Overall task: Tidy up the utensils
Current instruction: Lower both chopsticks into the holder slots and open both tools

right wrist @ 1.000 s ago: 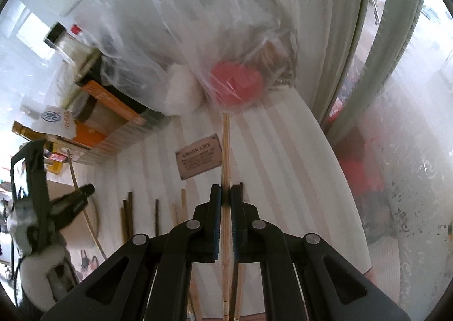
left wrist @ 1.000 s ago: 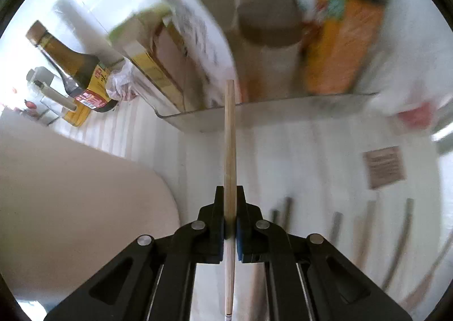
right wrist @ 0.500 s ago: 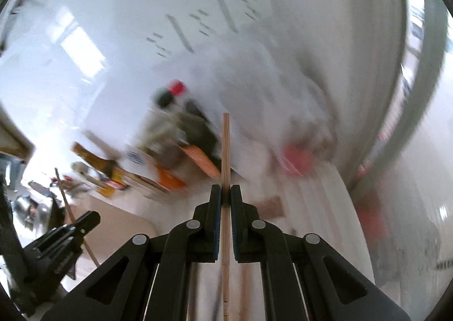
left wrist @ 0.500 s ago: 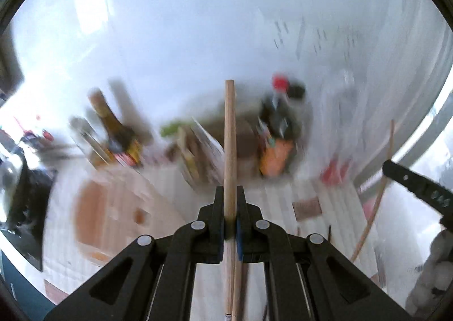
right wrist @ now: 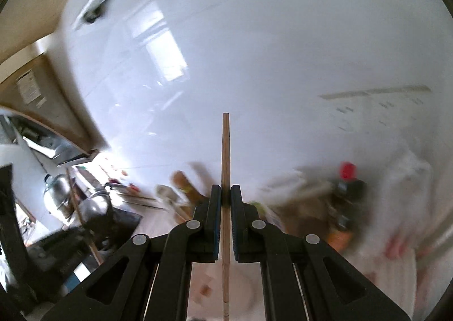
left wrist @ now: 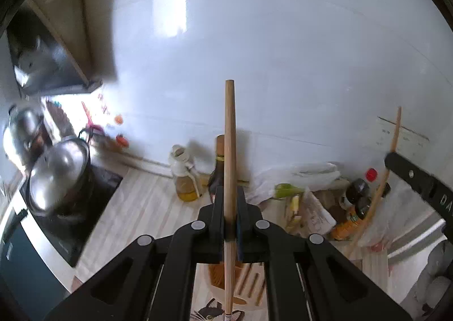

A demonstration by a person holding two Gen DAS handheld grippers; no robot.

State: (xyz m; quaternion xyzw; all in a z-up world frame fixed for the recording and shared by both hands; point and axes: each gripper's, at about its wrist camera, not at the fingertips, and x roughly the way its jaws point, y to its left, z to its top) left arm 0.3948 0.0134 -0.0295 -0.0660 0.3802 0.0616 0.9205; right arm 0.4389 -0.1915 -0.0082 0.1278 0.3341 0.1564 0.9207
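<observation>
1. Gripping one chopstick apiece, both grippers were clamped tight: the left gripper (left wrist: 230, 216) held the thicker chopstick (left wrist: 229, 134), the right gripper (right wrist: 225, 221) the thinner chopstick (right wrist: 225, 156).
2. Each stick ran along its gripper's pointing line, tip toward the white wall (left wrist: 283, 51).
3. Below the left gripper sat a wooden holder (left wrist: 243, 284) with more sticks; judging by that, the left hand looked nearer to it.
4. Bottles (left wrist: 187, 176) stood beyond.

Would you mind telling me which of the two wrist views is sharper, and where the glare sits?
Left wrist view: mostly sharp, the bottles readable, window glare on the white wall. Right wrist view: counter clutter smeared by motion blur, only the held chopstick crisp; similar wall glare.
</observation>
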